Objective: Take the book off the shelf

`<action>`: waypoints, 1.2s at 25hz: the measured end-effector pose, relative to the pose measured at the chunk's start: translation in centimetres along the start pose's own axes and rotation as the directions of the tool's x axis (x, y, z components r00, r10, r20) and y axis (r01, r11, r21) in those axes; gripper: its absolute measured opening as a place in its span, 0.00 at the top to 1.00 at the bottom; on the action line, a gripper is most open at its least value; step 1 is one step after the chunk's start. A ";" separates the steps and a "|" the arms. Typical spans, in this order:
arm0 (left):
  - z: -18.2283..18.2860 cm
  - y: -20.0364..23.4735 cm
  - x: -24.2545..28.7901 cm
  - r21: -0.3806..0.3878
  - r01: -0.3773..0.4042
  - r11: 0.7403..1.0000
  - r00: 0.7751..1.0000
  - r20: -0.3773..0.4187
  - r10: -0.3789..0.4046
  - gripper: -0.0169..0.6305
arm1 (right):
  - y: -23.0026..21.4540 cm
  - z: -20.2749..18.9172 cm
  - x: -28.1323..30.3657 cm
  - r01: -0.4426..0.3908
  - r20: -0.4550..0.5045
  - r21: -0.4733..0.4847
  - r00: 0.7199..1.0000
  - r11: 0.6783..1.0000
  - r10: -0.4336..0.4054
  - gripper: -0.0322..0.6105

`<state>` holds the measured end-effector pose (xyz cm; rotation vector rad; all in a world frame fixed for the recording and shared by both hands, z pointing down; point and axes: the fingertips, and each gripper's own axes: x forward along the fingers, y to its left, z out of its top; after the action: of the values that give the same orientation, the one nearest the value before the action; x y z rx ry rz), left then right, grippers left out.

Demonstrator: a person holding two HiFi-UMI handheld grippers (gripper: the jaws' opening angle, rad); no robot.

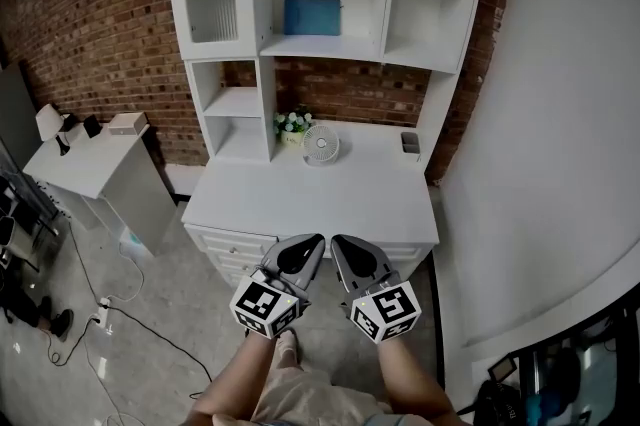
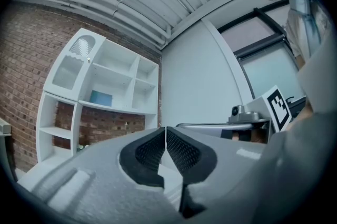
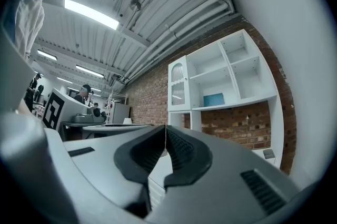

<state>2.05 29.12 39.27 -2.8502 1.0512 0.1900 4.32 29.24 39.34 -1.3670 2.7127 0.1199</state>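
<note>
**Item: blue book, upper shelf, not yet reached**

- Location of task item: the book [image 1: 312,17] stands upright, cover facing out, in the middle compartment of the white shelf unit [image 1: 325,47]. It appears to rest against the back panel, roughly centred and apart from both side walls. It also shows in the left gripper view [image 2: 100,97] and the right gripper view [image 3: 214,99], small and far off in each.
- Left gripper [image 1: 305,252]: held low in front of the person, near the front edge of the desk [image 1: 300,199]. Its own view shows the pads pressed together with nothing between them [image 2: 166,136].
- Right gripper [image 3: 165,136]: just beside the left one [image 1: 350,254], its pads likewise closed tip to tip and empty.
- Other stock on the desk: a small fan [image 1: 321,146] and a pot of flowers [image 1: 292,124], both directly beneath the book's compartment; a small dark object [image 1: 410,143] towards the right end.
- Progress: judged as not started; both grippers are well apart from the book.

Hazards noted:
- A gripper arriving with its pads closed would push the book flat against the back panel or tip it over instead of gripping it.
- With the cover facing out, only the edges can be pinched, and a shallow hold may let the book pivot or slip.
- A dropped book would probably land on the fan or the flowers.
- Reaching across the desk risks knocking the shelf board above.
</note>
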 end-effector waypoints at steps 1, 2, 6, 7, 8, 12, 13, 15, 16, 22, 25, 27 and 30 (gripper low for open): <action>-0.1 0.1 0.1 0.000 0.000 1.000 1.000 -0.001 0.000 0.95 | 0.1 0.0 0.2 -0.009 0.000 0.000 1.000 1.000 0.009 0.92; -0.1 0.3 0.3 0.001 0.000 1.000 1.000 -0.001 0.000 0.95 | 0.2 -0.1 0.5 -0.014 -0.001 -0.001 1.000 1.000 0.014 0.92; -0.4 0.9 0.8 0.001 -0.001 1.000 1.000 -0.005 0.001 0.95 | -0.2 -0.7 1.3 -0.015 -0.015 0.004 1.000 1.000 0.015 0.92; -0.5 1.2 0.9 0.000 -0.003 1.000 1.000 -0.006 0.003 0.95 | -0.4 -0.8 1.5 -0.016 -0.016 0.013 1.000 1.000 0.017 0.92; -0.6 1.5 1.0 -0.002 -0.005 1.000 1.000 -0.007 0.005 0.95 | -0.6 -1.0 1.7 -0.017 -0.018 0.020 1.000 1.000 0.017 0.92; -1.2 2.9 1.6 -0.010 -0.011 1.000 1.000 -0.009 0.011 0.95 | -1.4 -1.7 3.1 -0.017 -0.025 0.036 1.000 0.999 0.018 0.92; -1.4 3.3 1.9 -0.012 -0.011 1.000 1.000 -0.008 0.011 0.95 | -1.6 -1.9 3.5 -0.018 -0.024 0.037 1.000 0.999 0.018 0.92; -1.7 4.3 2.4 -0.018 -0.011 1.000 1.000 -0.008 0.011 0.95 | -2.0 -2.2 4.6 -0.019 -0.025 0.034 0.999 0.999 0.020 0.92; -1.9 4.8 2.7 -0.023 -0.013 1.000 1.000 -0.009 0.012 0.95 | -2.2 -2.3 5.2 -0.019 -0.026 0.031 0.999 0.999 0.020 0.92; -2.7 9.2 5.1 -0.039 -0.010 0.999 1.000 -0.006 0.010 0.95 | -4.6 -3.1 9.6 -0.011 -0.029 0.025 0.999 1.000 0.012 0.92; -2.9 12.1 6.7 -0.053 -0.013 0.999 1.000 -0.004 0.012 0.95 | -6.2 -3.5 12.4 -0.012 -0.041 0.011 0.999 1.000 0.012 0.92; -3.2 13.9 7.9 -0.062 -0.009 0.998 1.000 -0.008 0.008 0.95 | -7.5 -3.7 14.1 -0.004 -0.042 0.019 0.999 1.000 0.005 0.92; -3.5 16.5 9.4 -0.068 0.001 0.998 1.000 -0.009 -0.002 0.95 | -9.1 -4.1 16.8 0.011 -0.041 0.032 0.999 0.999 -0.009 0.92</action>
<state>-1.28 10.17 40.50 -2.9148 1.0646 0.2175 1.50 9.95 41.05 -1.3889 2.7278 0.0480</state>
